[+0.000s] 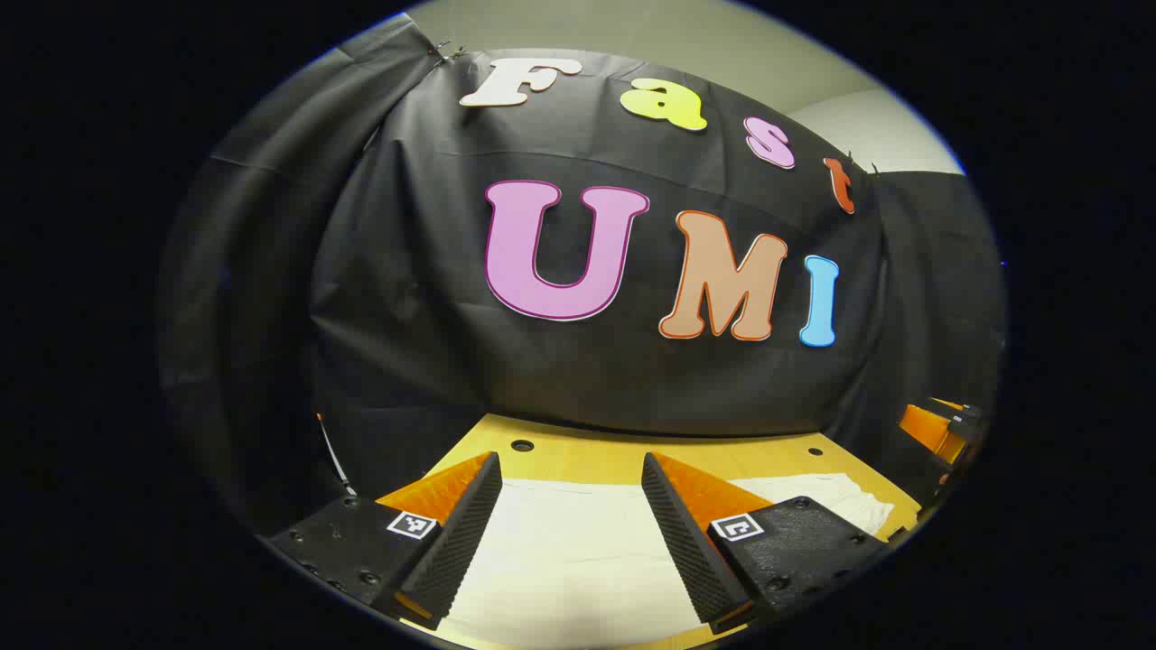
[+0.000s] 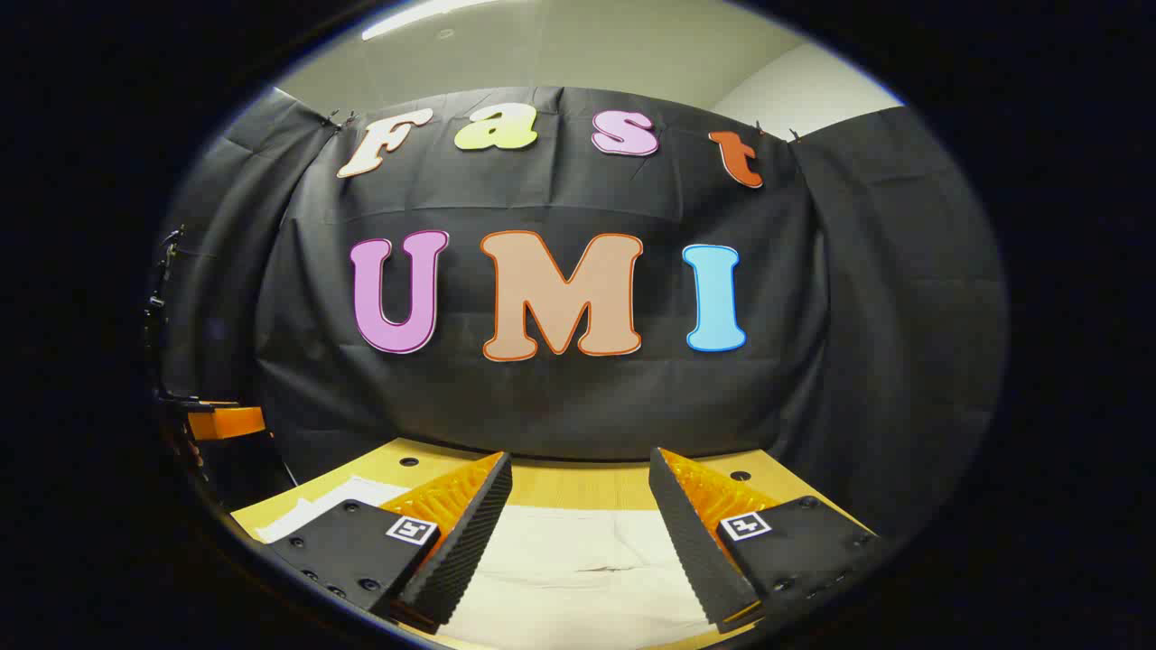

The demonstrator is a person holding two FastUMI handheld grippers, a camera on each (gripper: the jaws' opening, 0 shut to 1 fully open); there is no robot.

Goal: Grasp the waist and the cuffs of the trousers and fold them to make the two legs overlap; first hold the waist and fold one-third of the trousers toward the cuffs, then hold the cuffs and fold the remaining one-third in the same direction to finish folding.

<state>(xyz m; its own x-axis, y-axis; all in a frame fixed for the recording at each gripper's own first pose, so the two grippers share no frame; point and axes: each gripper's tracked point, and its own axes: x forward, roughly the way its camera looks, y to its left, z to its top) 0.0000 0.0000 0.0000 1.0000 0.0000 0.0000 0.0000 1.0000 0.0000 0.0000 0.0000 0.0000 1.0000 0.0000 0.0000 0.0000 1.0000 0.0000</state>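
We find the trousers lying flat and pale on the wooden table, spreading from 6 o'clock toward 4 o'clock in the left gripper view. The left gripper hangs above the cloth with its jaws spread wide, holding nothing. In the right gripper view the right gripper is likewise parted and empty — the trousers sit between its fingers at 6 o'clock. We judge the work at the approach to a grasp; which end lies under which gripper we cannot tell. The next move calls for lowering both grippers onto a fabric edge and pinching it — squarely, both together.
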